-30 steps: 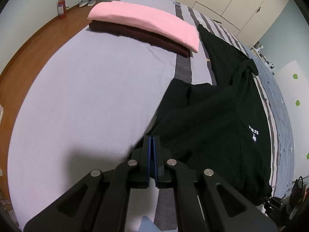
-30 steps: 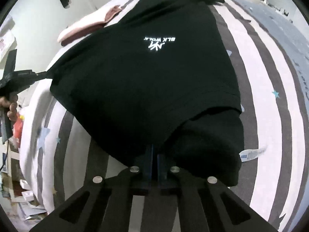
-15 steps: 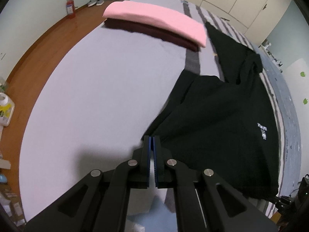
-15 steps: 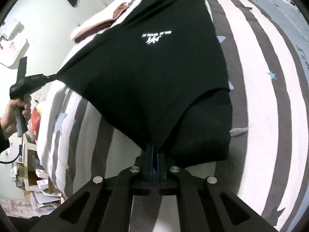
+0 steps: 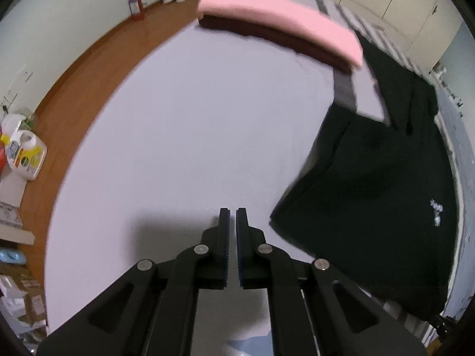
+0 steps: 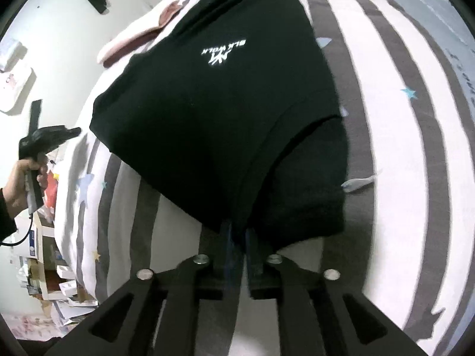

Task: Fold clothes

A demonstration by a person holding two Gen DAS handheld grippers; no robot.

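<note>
A black T-shirt [image 5: 371,192] with a small white logo lies spread on the bed, at the right of the left wrist view. Its near corner rests on the sheet, apart from my left gripper [image 5: 233,216], whose jaws stand a narrow slit apart with nothing between them. In the right wrist view the T-shirt [image 6: 222,118] fills the middle. Its lower hem hangs between the fingers of my right gripper [image 6: 239,234], whose jaws are opening, with a gap showing beside the cloth. The left gripper [image 6: 75,132], held by a hand [image 6: 20,184], sits just left of the shirt's far corner.
A folded pink and dark red stack [image 5: 279,20] lies at the far end of the pale bed sheet [image 5: 178,148]. The cover [image 6: 386,148] under the shirt is grey-striped with stars. A wooden floor [image 5: 89,68], a fire extinguisher [image 5: 135,4] and a detergent bottle [image 5: 25,157] lie left.
The left gripper has let go of the shirt's corner and drawn away to the left; the corner now lies on the bed. The right gripper's jaws have parted around the hem.
</note>
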